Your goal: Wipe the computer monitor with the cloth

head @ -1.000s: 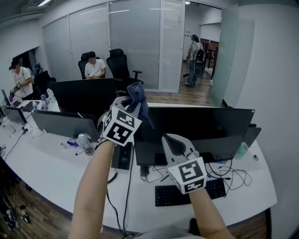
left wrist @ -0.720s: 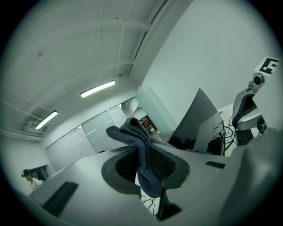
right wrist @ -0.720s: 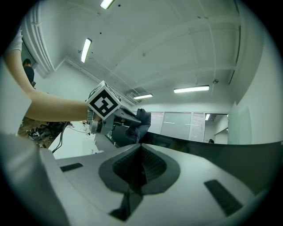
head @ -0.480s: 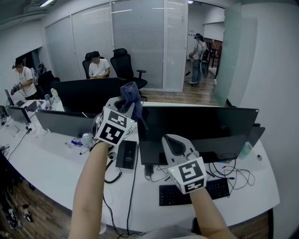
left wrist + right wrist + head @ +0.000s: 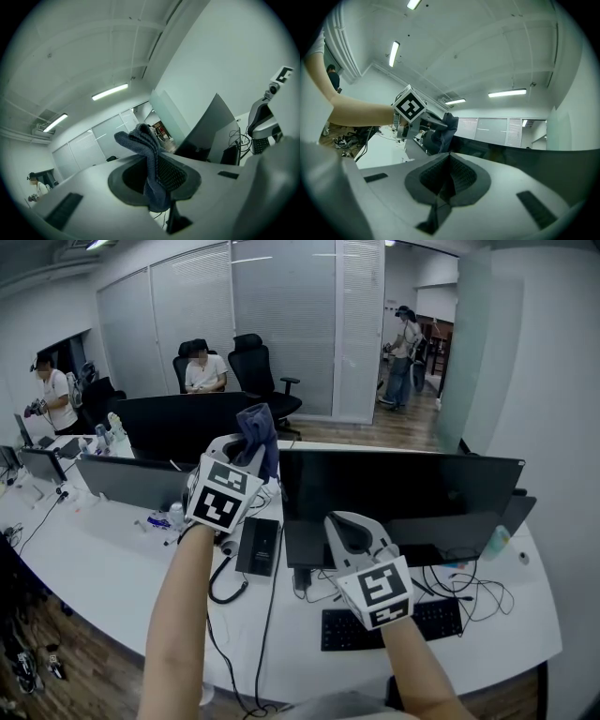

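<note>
The left gripper (image 5: 247,452) pinches the cloth (image 5: 260,431) mid-frame, just left of the wide monitor (image 5: 403,491) — maybe touching its top corner. The right gripper (image 5: 352,532) sits lower, pressed together, empty.

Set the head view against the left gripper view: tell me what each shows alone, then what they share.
Only the head view: the keyboard on the white desk, the seated person behind, and the marker cube on the left gripper. Only the left gripper view: the ribbed pads closed on the blue cloth, seen up close. Both: that cloth held in the left gripper, the dark monitor, and the right gripper.
</note>
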### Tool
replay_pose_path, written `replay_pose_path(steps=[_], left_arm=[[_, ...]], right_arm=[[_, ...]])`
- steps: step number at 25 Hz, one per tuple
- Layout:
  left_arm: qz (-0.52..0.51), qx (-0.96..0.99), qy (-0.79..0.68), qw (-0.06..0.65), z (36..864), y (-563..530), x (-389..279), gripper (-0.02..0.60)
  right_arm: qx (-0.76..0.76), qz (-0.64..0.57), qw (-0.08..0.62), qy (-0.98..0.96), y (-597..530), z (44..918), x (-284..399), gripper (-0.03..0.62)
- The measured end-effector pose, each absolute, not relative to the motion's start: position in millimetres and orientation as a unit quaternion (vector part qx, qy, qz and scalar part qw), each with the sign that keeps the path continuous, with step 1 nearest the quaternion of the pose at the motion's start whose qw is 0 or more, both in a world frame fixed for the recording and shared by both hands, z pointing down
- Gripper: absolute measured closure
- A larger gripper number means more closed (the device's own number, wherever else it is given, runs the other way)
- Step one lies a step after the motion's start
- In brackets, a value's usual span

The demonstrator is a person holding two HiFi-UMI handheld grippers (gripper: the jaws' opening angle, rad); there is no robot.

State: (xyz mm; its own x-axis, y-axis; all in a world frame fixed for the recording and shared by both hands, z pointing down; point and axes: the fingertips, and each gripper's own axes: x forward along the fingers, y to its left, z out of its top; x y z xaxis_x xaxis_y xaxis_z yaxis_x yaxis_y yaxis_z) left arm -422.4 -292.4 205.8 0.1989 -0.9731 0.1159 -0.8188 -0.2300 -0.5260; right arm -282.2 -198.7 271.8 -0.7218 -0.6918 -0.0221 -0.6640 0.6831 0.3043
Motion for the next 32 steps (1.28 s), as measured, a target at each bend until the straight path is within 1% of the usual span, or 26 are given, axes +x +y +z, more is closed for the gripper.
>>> replay_pose_path(steps=[4,7,13,22,25,32], left_arm=[[-0.215,-0.756,0.593,0.173,213,-293,-423,0.522],[-0.194,-0.77,0.587,0.155,218,-294,-419,0.522],[-0.103,-0.81,0.572,0.075,221,-294,-412,0.522],[-0.022,-0.832,0.554,0.004,238,-295,-408,0.522],[-0.007,-0.835,0.55,-0.008,246,-294,-407,0.522],[0.005,-0.839,0.544,-0.012,256,-289,-405,0.522]], right_arm=[[0.373,-0.145,0.048,-0.915,-200,274,-279,0.586],[0.373,-0.144,0.049,-0.915,-201,275,-278,0.586],[0.376,-0.141,0.051,-0.915,-202,279,-275,0.586],[0.379,-0.137,0.051,-0.914,-204,282,-271,0.586],[0.382,-0.136,0.051,-0.913,-205,283,-268,0.586],[0.384,-0.133,0.053,-0.912,-205,286,-267,0.586]])
